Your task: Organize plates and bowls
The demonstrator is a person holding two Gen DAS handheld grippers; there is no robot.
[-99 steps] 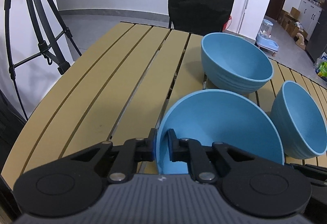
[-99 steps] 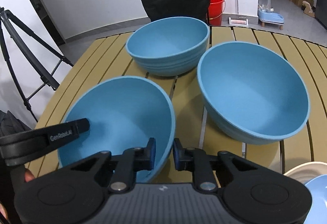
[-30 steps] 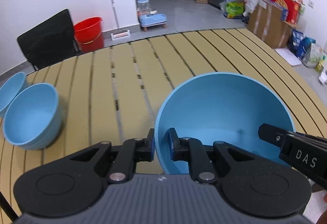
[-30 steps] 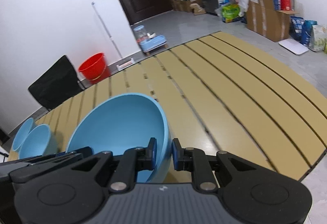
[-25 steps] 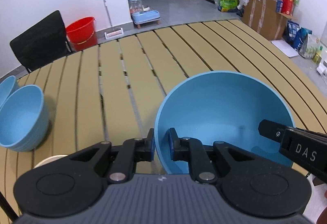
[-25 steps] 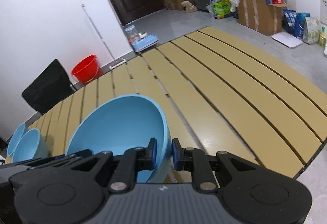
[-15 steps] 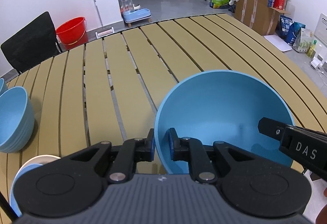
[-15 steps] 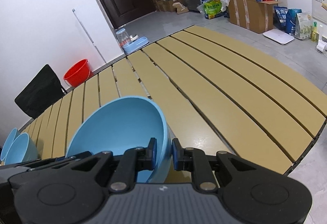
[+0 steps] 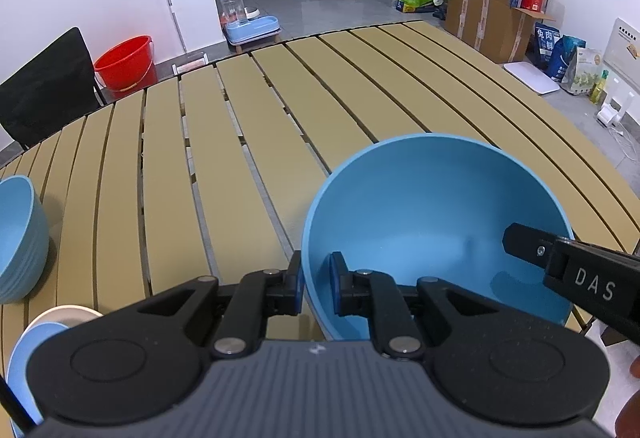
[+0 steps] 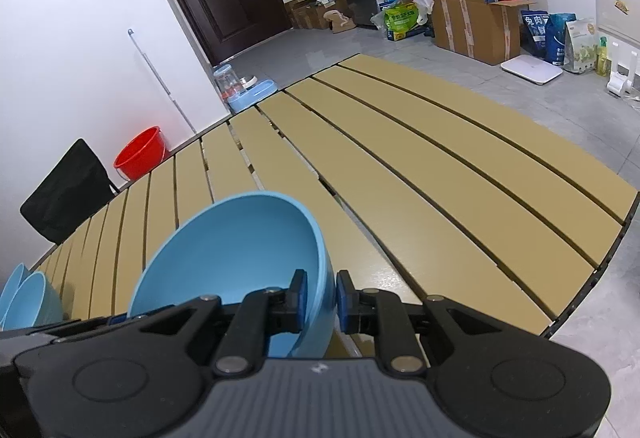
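A large blue bowl (image 9: 432, 214) is held between both grippers above the slatted table (image 9: 240, 158). My left gripper (image 9: 316, 282) is shut on its near left rim. My right gripper (image 10: 320, 296) is shut on its right rim; the bowl also shows in the right wrist view (image 10: 236, 250). One right finger (image 9: 560, 262) reaches into the bowl in the left wrist view. Other blue bowls (image 9: 18, 238) sit at the table's left; they also show in the right wrist view (image 10: 24, 302). A cream plate with a blue plate on it (image 9: 48, 322) lies at the near left.
A black chair (image 9: 44, 86) and a red bucket (image 9: 124, 62) stand beyond the table's far left edge. Boxes and bags (image 10: 476, 14) line the far right wall. The table's right edge (image 10: 600, 266) drops to grey floor.
Both grippers have carried the bowl further right across the table. The other bowls have slid toward the left edge of view, and the plates have come into view at near left.
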